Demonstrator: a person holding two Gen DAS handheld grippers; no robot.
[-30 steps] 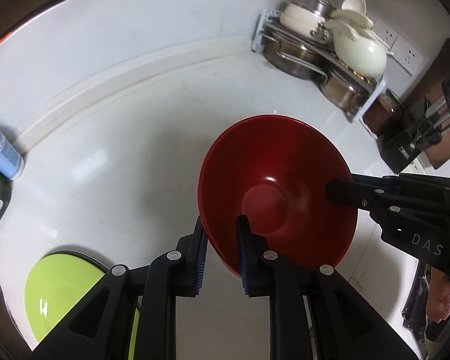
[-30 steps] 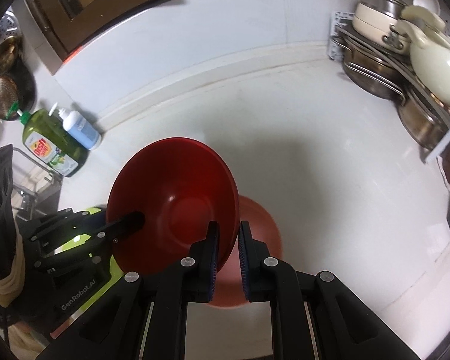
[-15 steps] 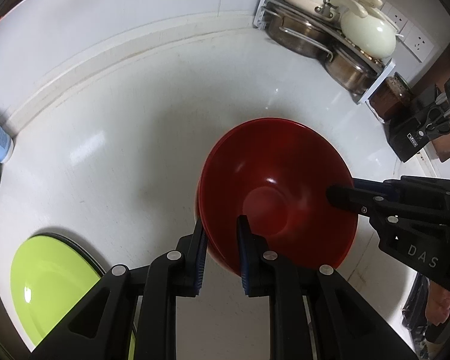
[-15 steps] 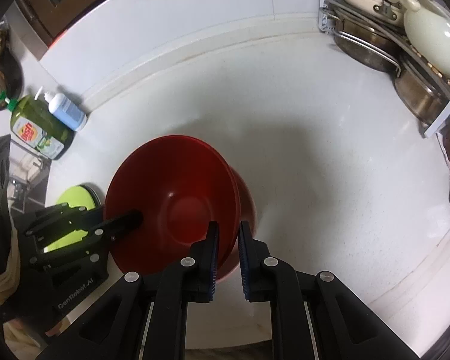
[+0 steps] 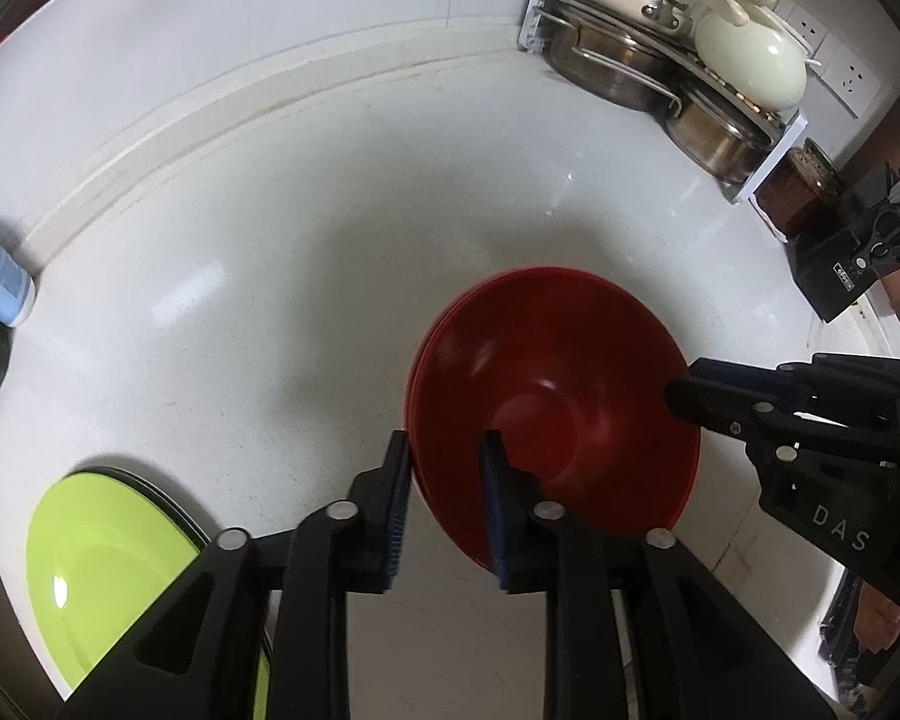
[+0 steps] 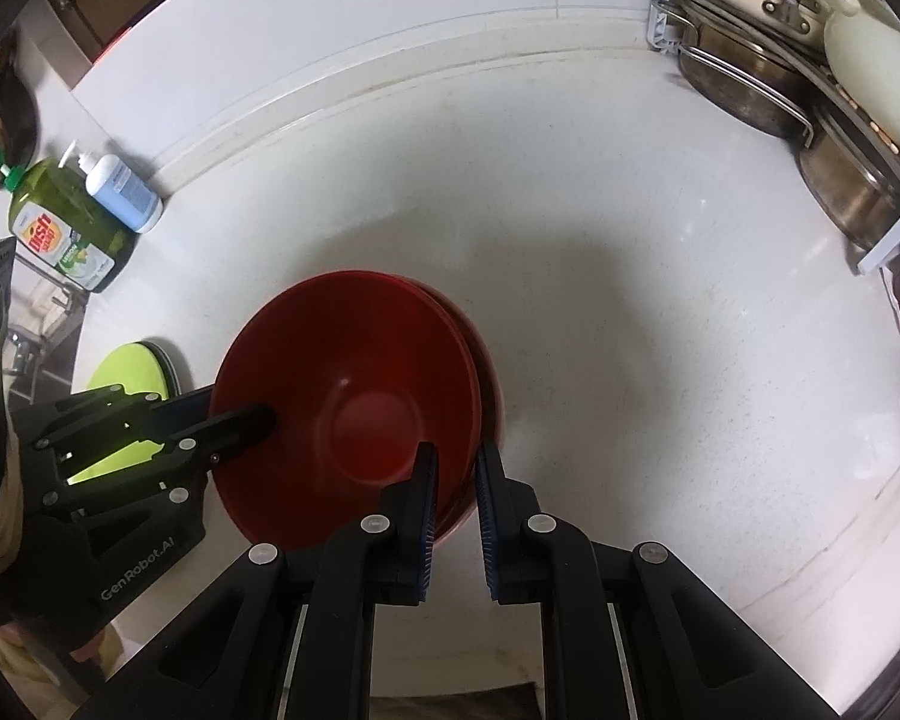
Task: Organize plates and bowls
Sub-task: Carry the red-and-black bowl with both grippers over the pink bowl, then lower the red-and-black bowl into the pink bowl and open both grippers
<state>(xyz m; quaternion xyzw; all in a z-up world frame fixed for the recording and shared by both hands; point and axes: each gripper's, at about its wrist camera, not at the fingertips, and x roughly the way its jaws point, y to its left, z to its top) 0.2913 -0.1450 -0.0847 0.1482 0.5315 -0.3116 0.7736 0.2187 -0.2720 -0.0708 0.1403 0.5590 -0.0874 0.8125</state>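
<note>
White counter (image 5: 306, 276), red bowl (image 5: 561, 402) nested on another, both claws (image 5: 444, 498) (image 6: 453, 513) spread astride its rim.

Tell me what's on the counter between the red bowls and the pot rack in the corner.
Nothing: in both wrist views the white countertop between the stacked red bowls and the pot rack is bare, only shadowed.

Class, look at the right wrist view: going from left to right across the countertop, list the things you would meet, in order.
green dish soap bottle → blue pump bottle → lime green plate → red bowl → rack of metal pots
</note>
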